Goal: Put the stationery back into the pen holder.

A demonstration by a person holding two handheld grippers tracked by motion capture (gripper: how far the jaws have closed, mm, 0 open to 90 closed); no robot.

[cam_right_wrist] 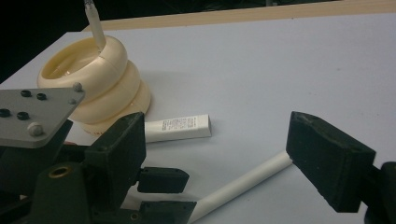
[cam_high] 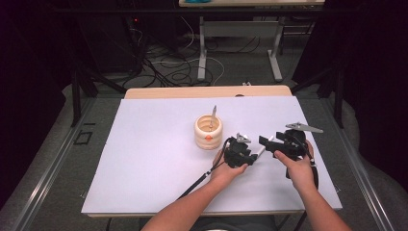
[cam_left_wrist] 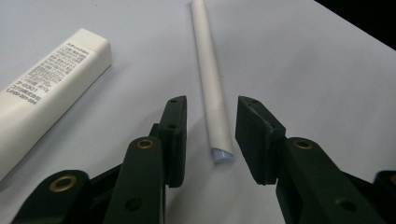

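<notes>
Here the left gripper straddles the near end of the white stick, jaws narrowed but not yet pinching; the stick points toward twelve o'clock. The right gripper gapes wide. Closing off-centre could roll the stick away.

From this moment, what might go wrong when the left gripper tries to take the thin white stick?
1. The left gripper stands around only the end of the white stick, with gaps on both sides; a grip there may let it swing or slip out.
2. The white tube lies close beside it and may get pushed.
3. The right gripper is open over the other part of the stick, so the two grippers may collide.
</notes>
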